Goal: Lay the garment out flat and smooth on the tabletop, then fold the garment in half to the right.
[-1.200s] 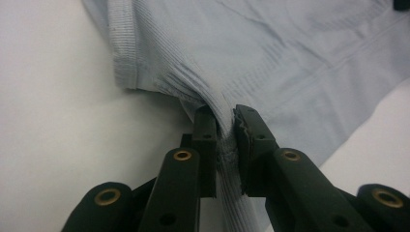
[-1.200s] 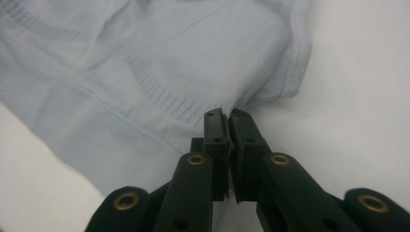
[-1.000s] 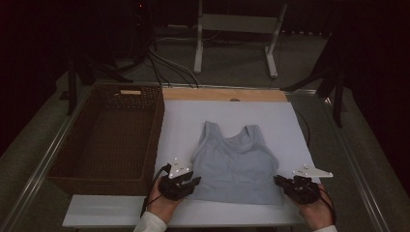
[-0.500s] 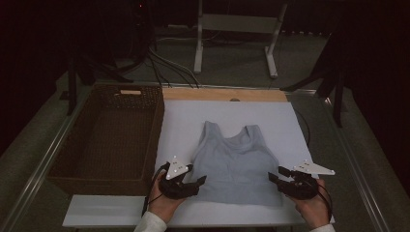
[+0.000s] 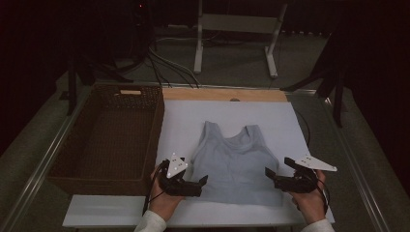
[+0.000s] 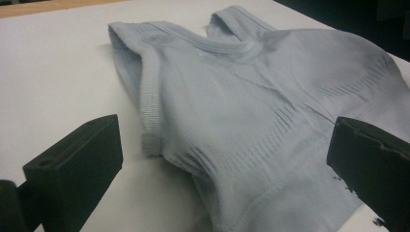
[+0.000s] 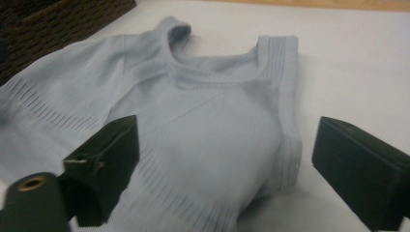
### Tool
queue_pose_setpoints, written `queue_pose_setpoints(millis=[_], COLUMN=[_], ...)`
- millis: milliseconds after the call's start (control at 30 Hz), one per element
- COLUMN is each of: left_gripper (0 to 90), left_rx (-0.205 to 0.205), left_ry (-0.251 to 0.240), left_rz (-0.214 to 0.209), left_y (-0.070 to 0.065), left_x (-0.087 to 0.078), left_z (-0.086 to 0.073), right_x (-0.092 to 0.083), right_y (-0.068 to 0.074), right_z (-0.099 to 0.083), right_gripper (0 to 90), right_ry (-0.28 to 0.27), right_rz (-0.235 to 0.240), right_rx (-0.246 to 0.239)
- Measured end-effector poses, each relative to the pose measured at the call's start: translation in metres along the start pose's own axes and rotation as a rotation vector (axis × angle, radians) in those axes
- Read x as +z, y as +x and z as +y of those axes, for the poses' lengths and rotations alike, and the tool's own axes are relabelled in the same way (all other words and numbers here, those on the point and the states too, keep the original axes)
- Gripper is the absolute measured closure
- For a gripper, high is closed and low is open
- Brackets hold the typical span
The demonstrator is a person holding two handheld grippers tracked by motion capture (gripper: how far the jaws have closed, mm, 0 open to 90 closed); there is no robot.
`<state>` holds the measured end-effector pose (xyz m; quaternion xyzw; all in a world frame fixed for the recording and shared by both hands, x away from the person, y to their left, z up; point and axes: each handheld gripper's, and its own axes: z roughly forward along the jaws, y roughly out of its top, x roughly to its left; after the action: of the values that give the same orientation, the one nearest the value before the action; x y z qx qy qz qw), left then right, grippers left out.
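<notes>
1. The left gripper [image 5: 202, 181] is held low in the left hand [image 5: 163, 202], jaws pointed toward the right; its jaws have just been opening and stand wide, nothing pressed between them.
2. The right gripper [image 5: 269, 175] is held in the right hand [image 5: 307, 198], pointed leftward; its jaws have likewise been opening and stand apart.

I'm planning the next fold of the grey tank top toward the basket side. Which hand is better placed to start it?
Probably the right. The right gripper sits open at the tank top's far hem corner and could carry that edge across toward the basket. The left gripper, also open, is already on the basket side.
</notes>
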<state>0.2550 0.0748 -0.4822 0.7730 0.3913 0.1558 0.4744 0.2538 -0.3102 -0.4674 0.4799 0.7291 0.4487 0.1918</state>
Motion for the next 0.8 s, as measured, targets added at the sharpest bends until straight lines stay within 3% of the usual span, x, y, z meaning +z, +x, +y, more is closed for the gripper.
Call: queue_pose_setpoints(millis=[33, 133, 267, 433, 533, 800], left_gripper=[0.0, 0.0, 0.2, 7.0, 12.5, 27.2], left_rx=[-0.004, -0.016, -0.046, -0.066, -0.057, -0.084], left_ry=[-0.004, -0.002, 0.023, 0.066, 0.071, 0.099], left_rz=[-0.008, -0.004, -0.031, -0.049, -0.044, -0.047], left_y=[0.002, 0.004, 0.008, 0.012, 0.013, 0.015], left_x=[0.000, 0.001, 0.006, 0.015, 0.019, 0.029], left_z=[-0.001, -0.001, -0.003, -0.008, -0.009, -0.008], right_x=[0.003, 0.005, 0.005, 0.004, 0.004, 0.002], right_y=[0.001, 0.001, 0.001, -0.001, -0.003, -0.003], right_z=[0.001, 0.002, -0.001, -0.003, -0.004, -0.005], right_gripper=[3.8, 3.7, 3.7, 3.8, 3.8, 3.8], right_ry=[-0.010, -0.016, -0.035, -0.064, -0.063, -0.084], right_rz=[-0.007, -0.014, -0.026, -0.045, -0.052, -0.067], right_rx=[0.002, 0.001, 0.004, 0.012, 0.033, 0.038])
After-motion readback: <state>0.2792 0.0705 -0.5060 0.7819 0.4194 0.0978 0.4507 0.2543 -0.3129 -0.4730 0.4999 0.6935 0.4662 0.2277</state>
